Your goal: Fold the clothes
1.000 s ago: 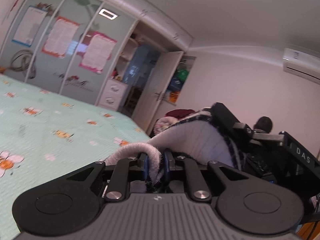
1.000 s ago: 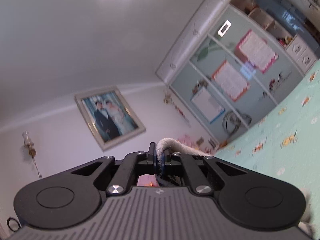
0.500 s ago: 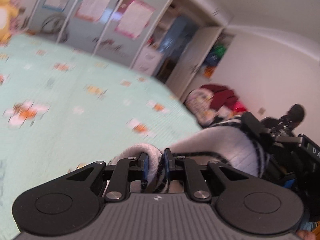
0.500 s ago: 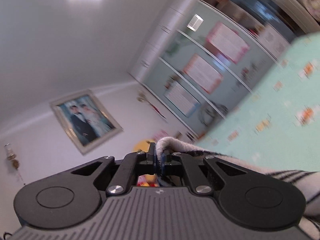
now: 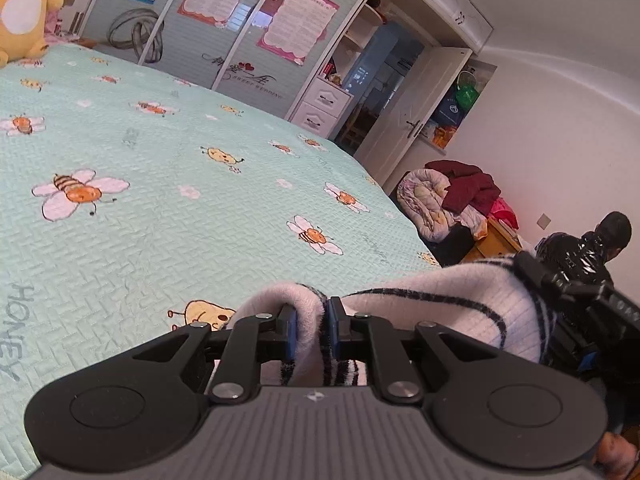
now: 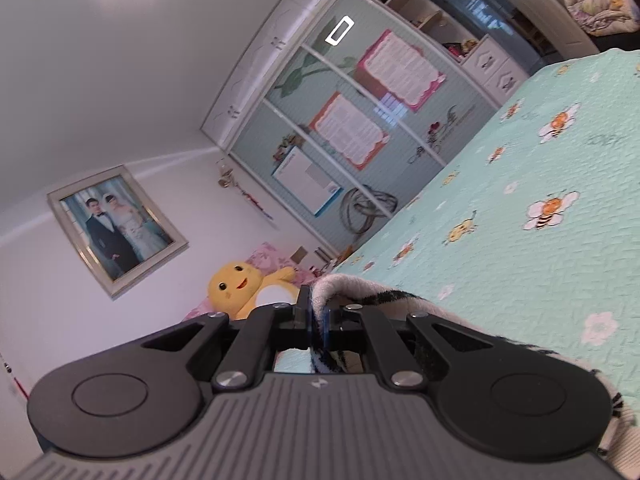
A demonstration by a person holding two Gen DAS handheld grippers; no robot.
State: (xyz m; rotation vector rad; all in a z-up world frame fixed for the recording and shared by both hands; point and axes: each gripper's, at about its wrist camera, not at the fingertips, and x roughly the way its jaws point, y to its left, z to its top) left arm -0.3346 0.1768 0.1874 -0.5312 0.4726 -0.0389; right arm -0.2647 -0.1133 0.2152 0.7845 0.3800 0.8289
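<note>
Across the mint-green bedspread (image 5: 168, 216) printed with bees and flowers, you have open space running to the wardrobe (image 5: 224, 28) with its papered sliding doors. Above the near edge of that bedspread you carry the fuzzy white garment with black stripes (image 5: 440, 312), stretched between both tools. Your left gripper (image 5: 313, 330) is clamped on a thick bunched fold of it, the cloth bulging over the pads. Your right gripper (image 6: 316, 322) pinches a thin edge of the same garment (image 6: 360, 292), jaws nearly together. A yellow plush toy (image 6: 236, 286) sits at the far end.
</note>
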